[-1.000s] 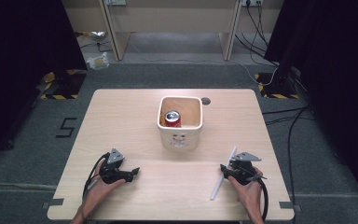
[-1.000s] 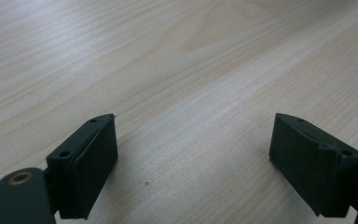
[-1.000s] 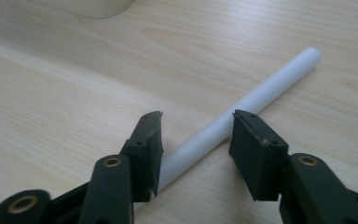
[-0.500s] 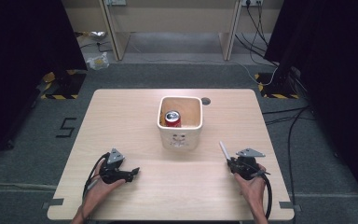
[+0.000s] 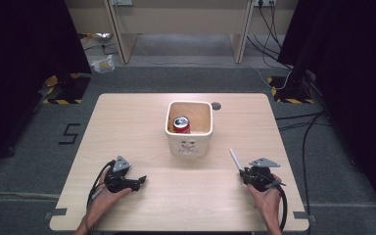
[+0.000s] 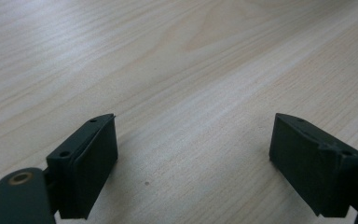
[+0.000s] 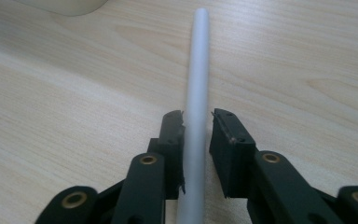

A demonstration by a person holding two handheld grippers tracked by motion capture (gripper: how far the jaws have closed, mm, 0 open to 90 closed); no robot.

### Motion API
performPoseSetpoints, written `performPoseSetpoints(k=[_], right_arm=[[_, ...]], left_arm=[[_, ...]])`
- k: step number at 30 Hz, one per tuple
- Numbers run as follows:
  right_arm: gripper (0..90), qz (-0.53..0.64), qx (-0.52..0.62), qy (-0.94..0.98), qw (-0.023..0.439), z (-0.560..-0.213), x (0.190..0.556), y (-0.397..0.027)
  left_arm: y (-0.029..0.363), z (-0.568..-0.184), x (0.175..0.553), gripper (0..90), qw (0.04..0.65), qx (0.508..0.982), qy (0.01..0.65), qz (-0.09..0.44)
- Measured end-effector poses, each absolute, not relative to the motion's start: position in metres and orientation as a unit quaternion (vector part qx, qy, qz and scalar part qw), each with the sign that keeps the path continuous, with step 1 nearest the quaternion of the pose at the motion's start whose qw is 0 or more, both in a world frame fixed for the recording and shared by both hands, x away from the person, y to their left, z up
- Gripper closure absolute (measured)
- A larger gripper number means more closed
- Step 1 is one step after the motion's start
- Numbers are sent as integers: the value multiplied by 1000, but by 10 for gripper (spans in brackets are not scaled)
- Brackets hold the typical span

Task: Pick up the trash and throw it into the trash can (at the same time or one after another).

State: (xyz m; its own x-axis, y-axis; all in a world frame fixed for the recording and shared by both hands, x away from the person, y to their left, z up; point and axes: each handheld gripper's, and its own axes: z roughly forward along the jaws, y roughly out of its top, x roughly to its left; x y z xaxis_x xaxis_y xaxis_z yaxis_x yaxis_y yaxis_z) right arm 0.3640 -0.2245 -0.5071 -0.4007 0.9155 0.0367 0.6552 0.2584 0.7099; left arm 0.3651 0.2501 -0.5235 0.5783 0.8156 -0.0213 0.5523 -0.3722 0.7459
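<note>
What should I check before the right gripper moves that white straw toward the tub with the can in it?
1. White straw between the right gripper jaws: ok.
2. Grip firm: cannot tell; the left pad touches the straw, a thin gap shows at the right pad.
3. Straw lifted off the table: ok in the high view.
4. Tub upright, top open: ok.
5. Can upright inside the tub: ok.
6. Left gripper open, nothing between its jaws: ok.

White bin [image 5: 189, 142] mid-table, open tabletop [image 5: 127, 127] around
</note>
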Motion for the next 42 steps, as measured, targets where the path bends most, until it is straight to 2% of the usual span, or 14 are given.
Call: performPoseSetpoints(k=[3, 12, 34, 42], right_arm=[[787, 331, 505, 773, 195, -507, 363, -225], [797, 345, 496, 773, 194, -503, 364, -228], [797, 424, 462, 743, 234, -435, 372, -230], [797, 439, 457, 737, 234, -423, 378, -229]], left_arm=[[250, -523, 365, 144, 367, 809, 422, 179], [250, -523, 365, 144, 367, 809, 423, 179], [250, -523, 365, 144, 366, 809, 422, 179], [250, -523, 365, 144, 366, 809, 423, 179]])
